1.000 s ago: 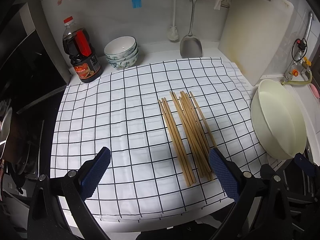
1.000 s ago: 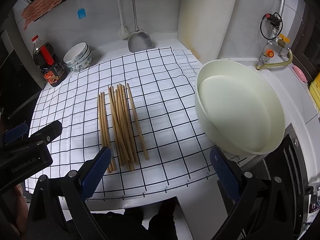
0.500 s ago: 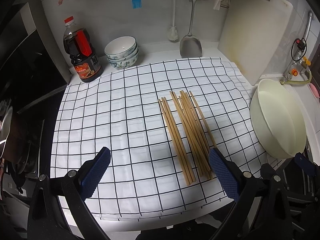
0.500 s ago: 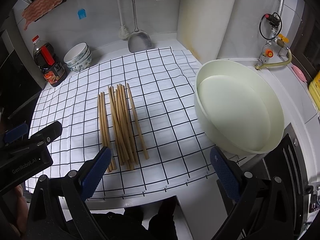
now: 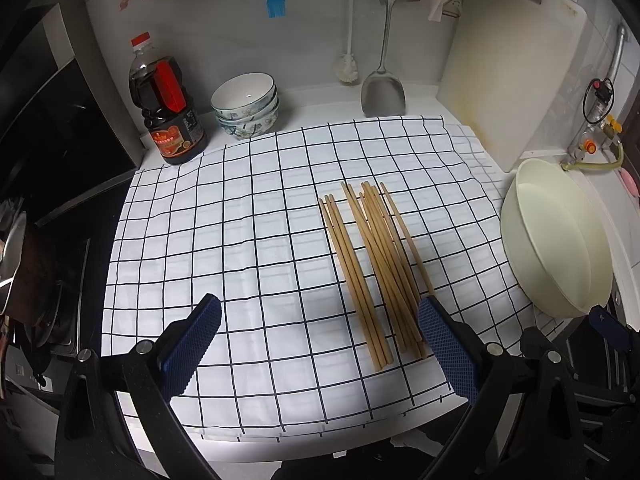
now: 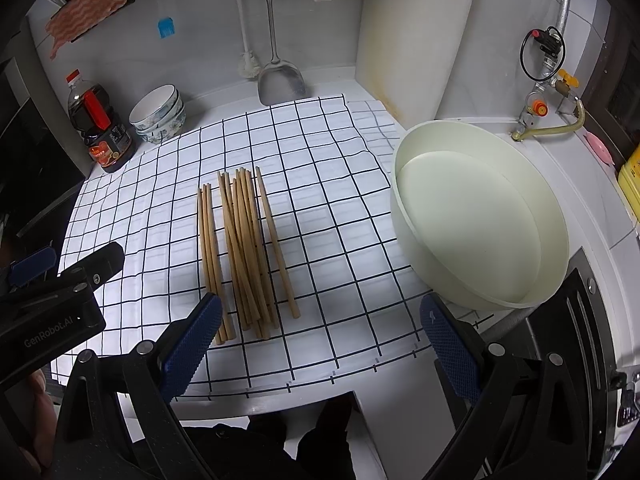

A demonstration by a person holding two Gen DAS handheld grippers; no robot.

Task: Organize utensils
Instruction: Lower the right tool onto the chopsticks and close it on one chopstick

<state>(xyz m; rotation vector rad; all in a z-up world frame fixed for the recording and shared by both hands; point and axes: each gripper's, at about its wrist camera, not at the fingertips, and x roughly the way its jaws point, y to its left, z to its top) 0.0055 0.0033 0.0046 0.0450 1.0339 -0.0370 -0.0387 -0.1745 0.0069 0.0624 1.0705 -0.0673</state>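
Jaws of both grippers gape empty, apparently hovering above the chopsticks [image 5: 372, 264].

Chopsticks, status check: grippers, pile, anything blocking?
Left gripper open, empty. Right gripper open, empty. Chopsticks loose on checked cloth, untouched, none in cream basin. Nothing in the way.

Chopsticks [image 5: 372, 268] lie on the cloth [image 5: 240, 240], basin [image 6: 480, 216] to their right, bowls [image 5: 246, 106] behind.
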